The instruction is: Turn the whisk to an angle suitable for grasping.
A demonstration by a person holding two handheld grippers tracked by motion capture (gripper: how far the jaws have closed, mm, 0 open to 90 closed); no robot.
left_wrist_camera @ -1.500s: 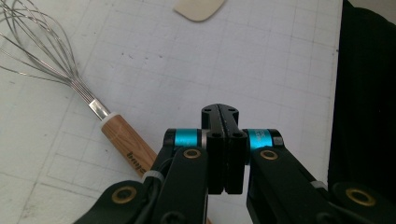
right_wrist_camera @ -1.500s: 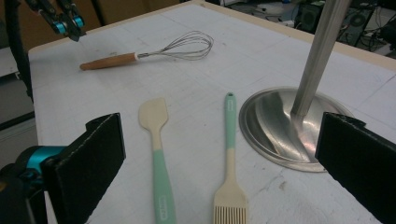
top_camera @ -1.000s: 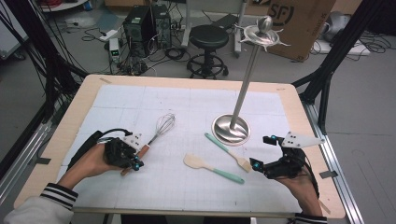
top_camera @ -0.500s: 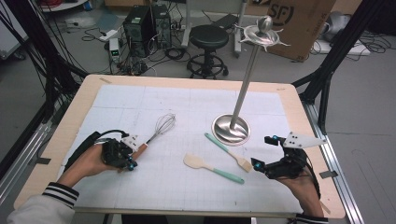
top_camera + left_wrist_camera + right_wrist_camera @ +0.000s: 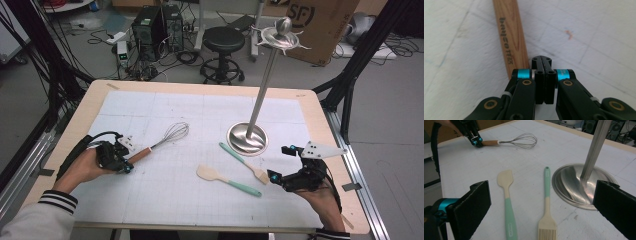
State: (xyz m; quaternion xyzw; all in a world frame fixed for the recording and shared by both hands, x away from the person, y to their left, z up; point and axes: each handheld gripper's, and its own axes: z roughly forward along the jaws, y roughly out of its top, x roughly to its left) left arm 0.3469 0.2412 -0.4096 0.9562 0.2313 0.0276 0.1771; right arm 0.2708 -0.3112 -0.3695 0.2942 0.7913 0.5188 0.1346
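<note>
Since a second ago my left gripper (image 5: 125,166) has slid toward the near left, off the whisk (image 5: 159,142) handle's middle to its very end; my right gripper (image 5: 279,165) has kept its place. On the left of the worktop (image 5: 150,105) my left gripper's jaws are pressed fully together with nothing between them, their tips on the white sheet just beside the butt of the wooden handle (image 5: 511,37), which lies alongside them, close enough that I cannot tell whether it touches. The whisk's wire head points to the far right, toward the middle. Right of it, nearer me, lie a spatula (image 5: 227,180) and a pastry brush (image 5: 244,162), both with mint handles, side by side and just apart. Beyond them stands a tall steel stand (image 5: 247,137) on its round base, well clear of the whisk. At the near right, my right gripper hangs wide open and empty, the brush's bristles (image 5: 547,233) just in front of its jaws.
</note>
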